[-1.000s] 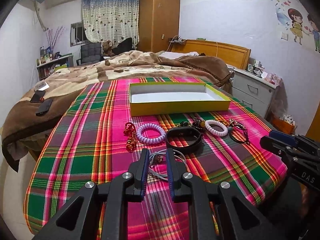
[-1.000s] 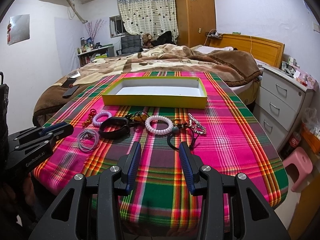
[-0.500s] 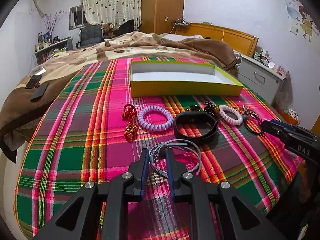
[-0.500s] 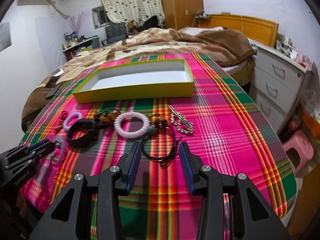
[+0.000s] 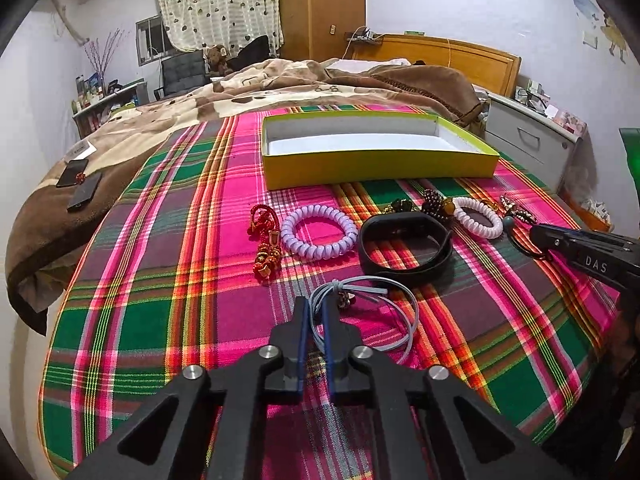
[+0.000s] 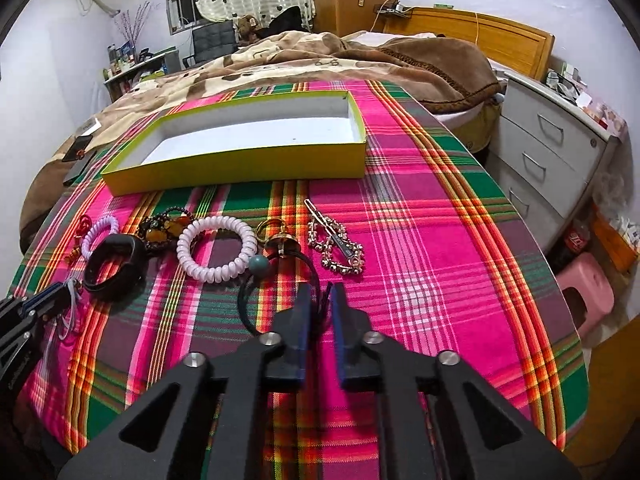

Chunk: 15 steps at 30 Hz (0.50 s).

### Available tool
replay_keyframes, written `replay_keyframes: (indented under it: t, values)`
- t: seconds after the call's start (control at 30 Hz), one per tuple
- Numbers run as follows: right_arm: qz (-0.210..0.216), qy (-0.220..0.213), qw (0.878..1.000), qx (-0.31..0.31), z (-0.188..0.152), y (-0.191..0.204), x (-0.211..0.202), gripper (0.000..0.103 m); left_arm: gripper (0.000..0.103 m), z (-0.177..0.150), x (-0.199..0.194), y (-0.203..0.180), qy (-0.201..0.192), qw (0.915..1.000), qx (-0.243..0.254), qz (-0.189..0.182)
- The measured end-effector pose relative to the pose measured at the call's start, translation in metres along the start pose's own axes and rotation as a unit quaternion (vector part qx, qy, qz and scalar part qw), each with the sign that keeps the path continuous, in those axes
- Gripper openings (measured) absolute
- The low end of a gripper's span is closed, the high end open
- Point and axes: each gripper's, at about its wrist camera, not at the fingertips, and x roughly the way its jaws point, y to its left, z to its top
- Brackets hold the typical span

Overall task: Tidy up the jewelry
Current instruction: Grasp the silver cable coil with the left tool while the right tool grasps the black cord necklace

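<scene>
Jewelry lies in a row on the plaid tablecloth before an open yellow box [image 5: 380, 164]. My left gripper [image 5: 316, 304] has its jaws closing tight on the grey cord bracelet [image 5: 400, 300], whose strands run between the blue pads. My right gripper [image 6: 320, 292] is closing on the black cord [image 6: 244, 300] with a teal bead, pinched at its near loop. Between them lie a purple coil tie [image 5: 318, 232], a black band [image 5: 404, 248], a white coil tie [image 6: 216, 248], a red and gold charm [image 5: 266, 240] and a rhinestone clip [image 6: 336, 240].
A bed with a brown blanket [image 5: 280, 88] stands behind the table, with phones [image 5: 80, 188] on it at the left. A grey drawer unit [image 6: 552, 148] and a pink stool [image 6: 588, 292] stand to the right of the table edge.
Both grippers have moved forward and down to the cloth and shut: the left on the grey cord, the right on the black cord.
</scene>
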Motion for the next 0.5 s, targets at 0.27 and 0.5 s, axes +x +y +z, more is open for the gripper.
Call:
replay_keyframes:
  t: [0.27,0.5]
  values:
    - [0.014,-0.006,1.000,0.006,-0.004,-0.001,-0.012,0.004,0.003,-0.001,-0.011,-0.001,-0.010,0.9998,-0.001,-0.019]
    - [0.028,-0.029,0.999,0.008,-0.002,-0.001,-0.032,0.004,0.003,0.004,-0.031,-0.004,-0.032,0.9990,0.003,-0.032]
